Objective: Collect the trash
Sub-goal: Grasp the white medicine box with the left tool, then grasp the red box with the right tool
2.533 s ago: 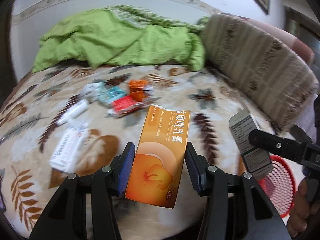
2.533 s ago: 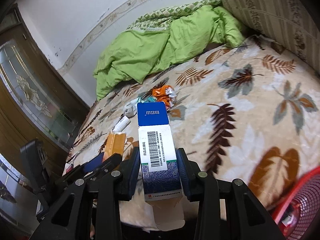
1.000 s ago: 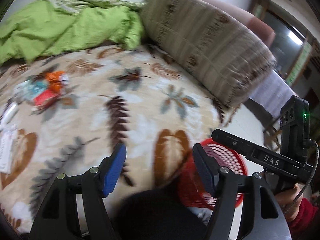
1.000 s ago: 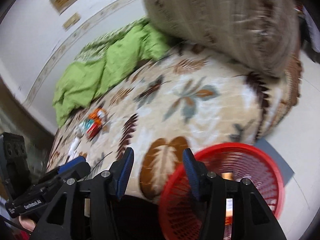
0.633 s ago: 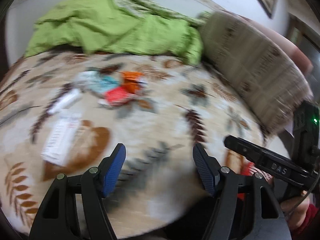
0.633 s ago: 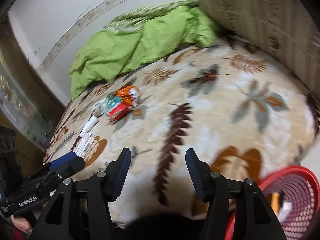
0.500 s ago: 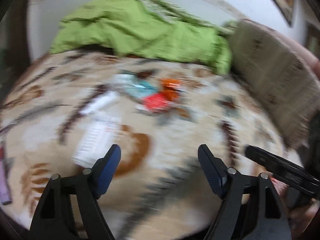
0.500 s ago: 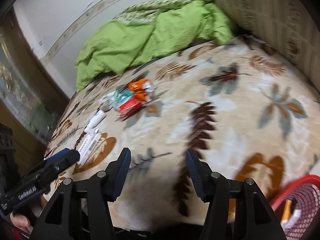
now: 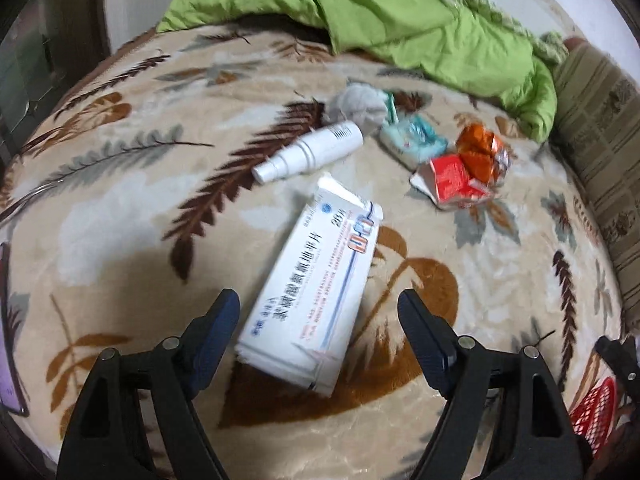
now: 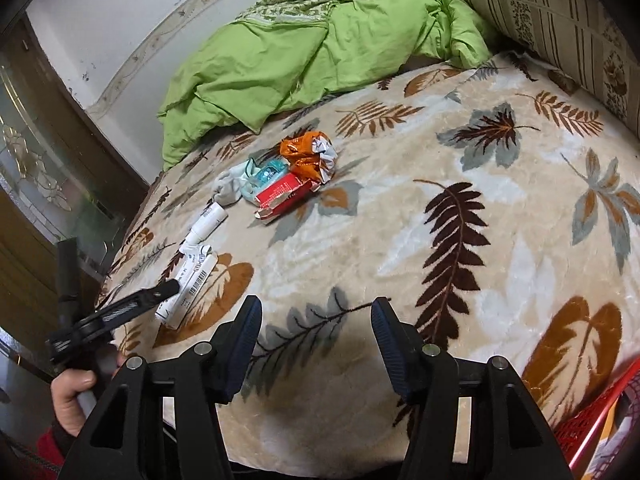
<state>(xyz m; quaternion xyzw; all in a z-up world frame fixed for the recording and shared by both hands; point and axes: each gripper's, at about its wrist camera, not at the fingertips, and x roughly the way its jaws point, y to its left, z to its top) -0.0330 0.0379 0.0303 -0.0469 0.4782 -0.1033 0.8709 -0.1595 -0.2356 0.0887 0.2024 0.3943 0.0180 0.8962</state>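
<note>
Bed covered by a beige plush blanket (image 10: 400, 208) printed with brown, rust and grey leaves. Trash lies scattered on its left half.

Left to right in the right wrist view:
- The person's hand (image 10: 76, 396), red cuff below, grips the left gripper (image 10: 120, 312) at the near left edge of the bed. Left wrist view: left gripper (image 9: 320, 328) has its blue-padded fingers (image 9: 216, 328) spread, released, nothing clamped.
- Flat white cardboard medicine box with blue print (image 9: 316, 292) lies on the blanket just beyond and between those fingers, not touched by either pad; its far flap is torn open. Same box (image 10: 188, 284) sits under the left gripper's tip.
- White plastic spray bottle (image 10: 208, 220), on its side, just beyond the box.
- Crumpled grey-white tissue wad (image 10: 228, 188), farther still.
- Teal and white soft packet (image 10: 264, 176), touching the tissue.
- Red and white crushed carton (image 10: 284, 196), beside the packet.
- Orange foil wrapper, crumpled (image 10: 308, 156), resting against the carton's far side.
- Rumpled lime-green quilt (image 10: 304, 52), heaped at the far end of the bed.
- Right gripper (image 10: 316, 340), near centre, over bare blanket; fingers apart, released, empty.
- Striped brown-beige bolster cushion (image 10: 560, 20), far right.
- Red plastic mesh basket (image 10: 592, 424), near right corner, below the bed edge; contents mostly hidden.
</note>
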